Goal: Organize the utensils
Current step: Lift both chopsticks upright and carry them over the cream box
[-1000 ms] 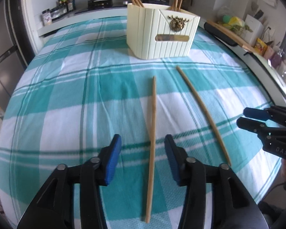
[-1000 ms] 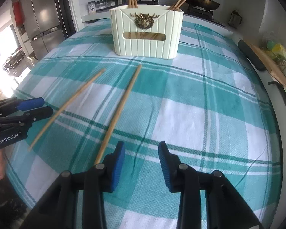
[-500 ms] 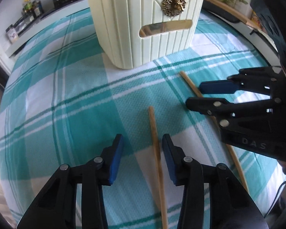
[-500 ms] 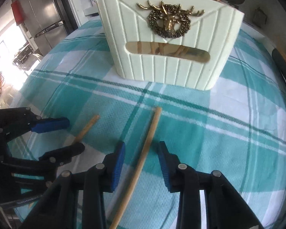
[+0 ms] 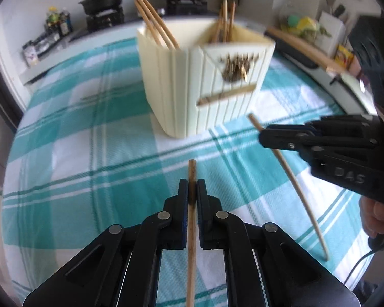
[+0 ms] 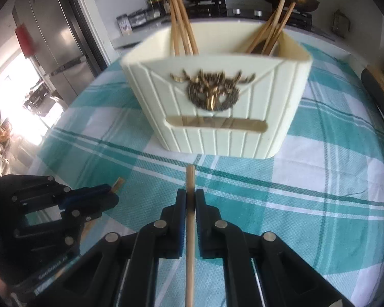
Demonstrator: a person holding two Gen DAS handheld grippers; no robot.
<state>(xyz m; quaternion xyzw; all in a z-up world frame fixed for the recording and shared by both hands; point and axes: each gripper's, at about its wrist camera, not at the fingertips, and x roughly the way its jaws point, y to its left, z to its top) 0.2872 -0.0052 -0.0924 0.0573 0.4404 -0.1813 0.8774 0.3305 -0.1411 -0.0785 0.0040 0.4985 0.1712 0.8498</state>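
One thin wooden chopstick point(image 5: 192, 220) is pinched by the left gripper point(image 5: 192, 192), another point(image 6: 190, 220) by the right gripper point(image 6: 190, 200); both are judged ready for lifting into the cream ribbed plastic holder point(image 6: 217, 128) on the checked worktop point(image 6: 320, 179).

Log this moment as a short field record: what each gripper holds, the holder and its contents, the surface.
left gripper: shut on left chopstick, near its far end
right gripper: shut on right chopstick, near its far end
holder: cream ribbed box, upright, gold stag emblem, slot in front
holder contents: chopsticks leaning at both ends
surface: teal and white checked cloth
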